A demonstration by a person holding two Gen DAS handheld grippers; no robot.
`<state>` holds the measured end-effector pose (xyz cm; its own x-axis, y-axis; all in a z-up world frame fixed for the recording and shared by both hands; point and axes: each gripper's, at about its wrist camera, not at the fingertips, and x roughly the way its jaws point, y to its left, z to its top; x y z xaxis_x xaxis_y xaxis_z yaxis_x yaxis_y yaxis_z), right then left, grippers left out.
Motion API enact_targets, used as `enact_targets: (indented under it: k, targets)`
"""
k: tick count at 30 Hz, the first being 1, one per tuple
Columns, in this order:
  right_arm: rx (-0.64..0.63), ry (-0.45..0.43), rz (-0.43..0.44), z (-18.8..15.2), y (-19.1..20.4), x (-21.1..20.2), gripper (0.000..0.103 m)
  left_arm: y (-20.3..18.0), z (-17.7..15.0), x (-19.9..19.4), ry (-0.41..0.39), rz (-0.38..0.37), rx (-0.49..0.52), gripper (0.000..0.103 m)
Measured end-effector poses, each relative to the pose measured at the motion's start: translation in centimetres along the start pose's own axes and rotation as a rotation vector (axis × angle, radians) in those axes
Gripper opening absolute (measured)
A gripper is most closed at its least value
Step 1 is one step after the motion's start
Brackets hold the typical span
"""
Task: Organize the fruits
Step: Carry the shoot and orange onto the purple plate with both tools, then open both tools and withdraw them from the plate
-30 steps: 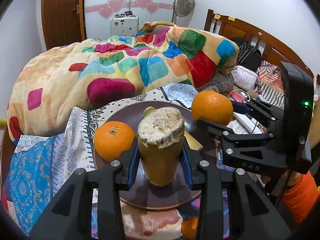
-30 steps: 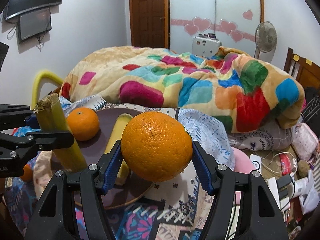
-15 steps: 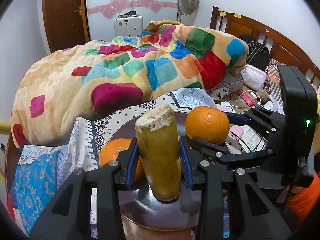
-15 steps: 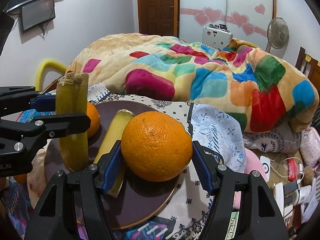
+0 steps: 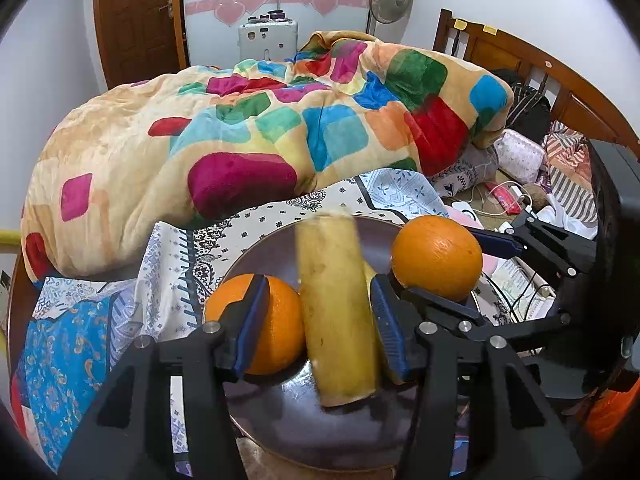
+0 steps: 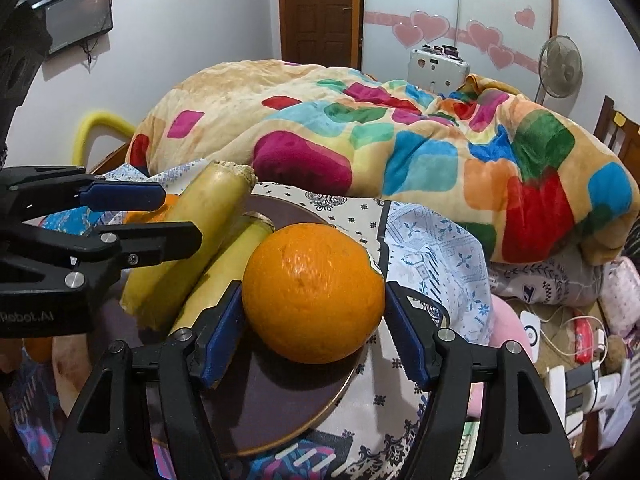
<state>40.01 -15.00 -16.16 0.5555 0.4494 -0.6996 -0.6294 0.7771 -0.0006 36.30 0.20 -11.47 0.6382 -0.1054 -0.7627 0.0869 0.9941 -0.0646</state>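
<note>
A dark round plate (image 5: 280, 420) (image 6: 280, 400) lies on a patterned cloth. My left gripper (image 5: 318, 320) has opened, and the yellow-green cane piece (image 5: 338, 312) (image 6: 188, 240) between its fingers tips over onto the plate, blurred, against a second cane piece (image 6: 228, 264). A small orange (image 5: 276, 320) sits on the plate behind the left finger. My right gripper (image 6: 314, 320) (image 5: 500, 256) is shut on a large orange (image 6: 314, 292) (image 5: 438, 256) just above the plate's right edge.
A bright patchwork blanket (image 5: 260, 128) is heaped on the bed behind the plate. A wooden headboard (image 5: 520, 60), bags and cables (image 5: 504, 196) lie to the right. Another orange (image 6: 38, 348) shows at the lower left of the right wrist view.
My left gripper lowered the cane piece to the plate and opened; the piece now leans over. My right gripper moved the large orange closer over the plate's edge.
</note>
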Motion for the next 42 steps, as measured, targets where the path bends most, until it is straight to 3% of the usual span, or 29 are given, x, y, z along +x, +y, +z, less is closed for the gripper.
enact_targets:
  k: [6,10,17,26,35,42]
  targets:
    - [0.005,0.003,-0.016,-0.4,0.3,-1.0,0.066,-0.3,-0.4,-2.3,-0.032,0.008,0.008,0.052]
    - [0.012,-0.045,-0.026,-0.5,0.7,-3.1,0.080,-0.5,-0.9,-4.3,-0.054,0.008,0.007,0.054]
    - [0.025,-0.122,-0.045,-0.9,1.8,-7.6,0.080,-0.6,-2.7,-8.3,-0.094,0.020,0.011,0.055]
    - [-0.001,-0.173,-0.051,-3.2,4.6,-12.0,0.080,-0.3,-6.6,-12.7,-0.122,0.037,-0.003,0.065]
    - [-0.019,-0.149,-0.010,-7.6,7.2,-13.0,0.080,0.3,-12.3,-14.9,-0.091,0.060,-0.004,0.070]
    - [-0.008,-0.060,0.064,-11.8,8.9,-11.2,0.080,1.0,-16.6,-14.6,-0.060,0.077,-0.015,0.077]
